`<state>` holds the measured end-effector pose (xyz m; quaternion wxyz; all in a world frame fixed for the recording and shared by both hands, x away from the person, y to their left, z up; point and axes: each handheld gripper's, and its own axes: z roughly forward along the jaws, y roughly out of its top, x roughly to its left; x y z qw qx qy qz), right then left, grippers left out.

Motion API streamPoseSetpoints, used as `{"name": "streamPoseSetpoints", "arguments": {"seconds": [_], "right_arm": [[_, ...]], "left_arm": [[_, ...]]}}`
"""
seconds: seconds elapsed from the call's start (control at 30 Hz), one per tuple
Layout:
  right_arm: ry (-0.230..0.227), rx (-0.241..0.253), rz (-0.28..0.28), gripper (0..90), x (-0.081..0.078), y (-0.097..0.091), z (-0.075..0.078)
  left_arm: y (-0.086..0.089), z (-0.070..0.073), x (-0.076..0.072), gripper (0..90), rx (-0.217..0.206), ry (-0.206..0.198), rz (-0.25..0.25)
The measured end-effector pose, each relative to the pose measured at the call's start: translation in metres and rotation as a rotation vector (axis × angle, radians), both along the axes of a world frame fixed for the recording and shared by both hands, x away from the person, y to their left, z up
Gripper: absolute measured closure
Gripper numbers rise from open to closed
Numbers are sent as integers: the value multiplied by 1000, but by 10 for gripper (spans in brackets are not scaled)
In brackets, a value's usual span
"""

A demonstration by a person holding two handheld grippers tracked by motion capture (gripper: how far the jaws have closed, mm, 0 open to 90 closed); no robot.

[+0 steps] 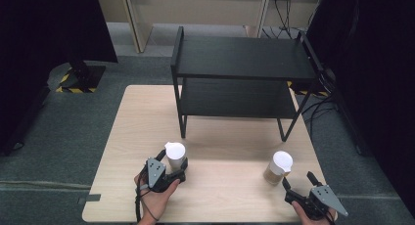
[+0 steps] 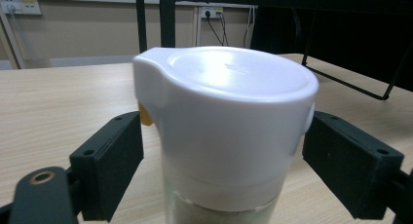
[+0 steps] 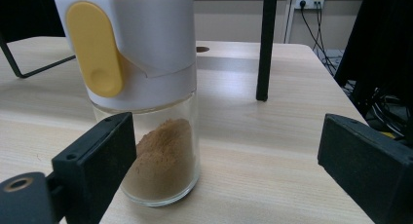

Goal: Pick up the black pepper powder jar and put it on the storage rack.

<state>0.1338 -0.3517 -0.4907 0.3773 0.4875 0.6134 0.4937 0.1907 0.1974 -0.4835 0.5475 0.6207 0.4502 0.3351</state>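
Two glass jars with white lids stand upright on the wooden table (image 1: 147,107). The left jar (image 1: 175,151) (image 2: 224,97) sits between the jaws of my left gripper (image 1: 173,162) (image 2: 221,136); the pads flank its lid closely and I see no firm press. A yellow tab peeks out at the lid's left edge. The right jar (image 1: 280,167) (image 3: 146,87) holds brown powder and has a yellow flap on its lid. My right gripper (image 1: 297,180) (image 3: 226,136) is open just in front of it. The jar stands near its left jaw and apart from the right one.
A black two-level shelf rack (image 1: 242,58) stands on the far half of the table; one of its legs (image 3: 265,44) rises behind the right jar. Bare tabletop lies between the two jars. Grey carpet, cables and wall sockets lie beyond the table.
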Motion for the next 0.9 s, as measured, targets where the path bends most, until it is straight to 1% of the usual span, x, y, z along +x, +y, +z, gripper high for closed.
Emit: {"name": "streamPoseSetpoints", "arguments": {"seconds": [0.13, 0.2, 0.4, 0.5, 0.6, 0.67, 0.83, 0.9], "right_arm": [[-1, -4, -2, 74, 0, 1, 0], [-2, -3, 0, 74, 0, 0, 0], [-1, -2, -1, 75, 0, 0, 0], [-1, -5, -1, 74, 0, 1, 0], [-1, -4, -2, 75, 0, 1, 0], [-1, 0, -2, 74, 0, 0, 0], [-3, -5, -2, 75, 0, 1, 0], [-2, -2, -3, 74, 0, 1, 0]], "left_arm": [[-11, -2, 1, 158, 8, -8, 40], [-13, -2, 3, 166, 11, -6, 49], [-14, -1, 8, 243, 27, -7, 55], [-12, 1, 11, 283, 34, -3, 45], [-9, 1, 13, 292, 32, -1, 27], [-6, 0, 14, 295, 24, -2, 18], [1, 1, 18, 299, 29, -3, -18], [2, 1, 19, 299, 33, -4, -24]]}}
